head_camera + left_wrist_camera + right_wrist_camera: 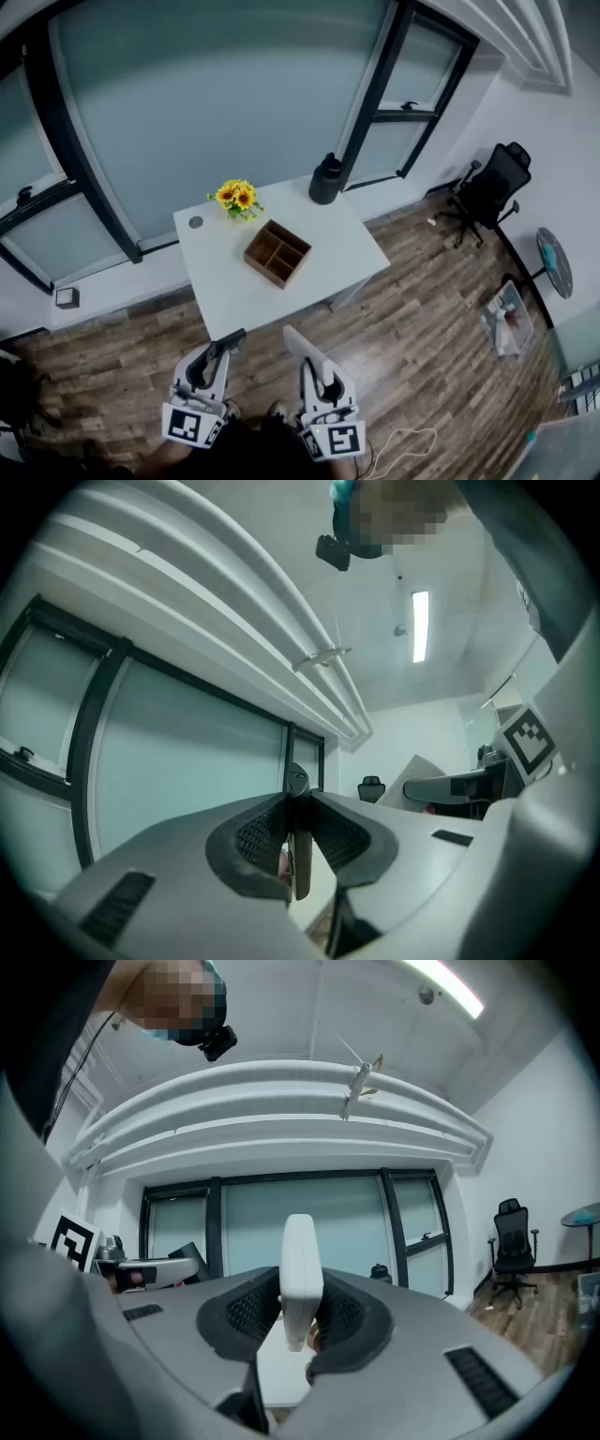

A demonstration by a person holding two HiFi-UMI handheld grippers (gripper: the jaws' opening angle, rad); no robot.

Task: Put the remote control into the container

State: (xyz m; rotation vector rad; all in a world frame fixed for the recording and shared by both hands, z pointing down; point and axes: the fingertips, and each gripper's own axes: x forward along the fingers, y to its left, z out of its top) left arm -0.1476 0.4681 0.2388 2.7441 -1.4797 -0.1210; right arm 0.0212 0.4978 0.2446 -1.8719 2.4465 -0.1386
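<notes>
Looking down in the head view, a white bench (234, 298) stands with its far edge against a wall of frosted windows and its near edge facing the person. A wooden container (262, 267), divided into compartments, sits about mid-bench, turned cornerwise to the bench's edges, with bare surface on every side and the widest bare stretch toward the near edge. Sunflowers (236, 197) stand near the far edge, a black jug (325, 180) at the far right corner, and a small round disc (195, 222) near the far left corner. Wooden floor (412, 309) lies open between the near edge and both tools. The left hand-held gripper (214, 362) is clamped on a black remote control (227, 341), whose free end points toward the bench. The right hand-held gripper (323, 382) is clamped on a white remote control (302, 347), likewise angled at the bench. Both remotes are short of the near edge and well apart from the container. An office chair (492, 187) stands well off to the right.

The left gripper view shows the jaws pressed on the black remote control (301, 864), seen edge-on as a thin dark slab rising past the pads (262, 832).

The right gripper view shows the jaws pressed on the white remote control (301, 1260), upright and edge-on, its rounded top standing clear above the pads (253, 1309).
</notes>
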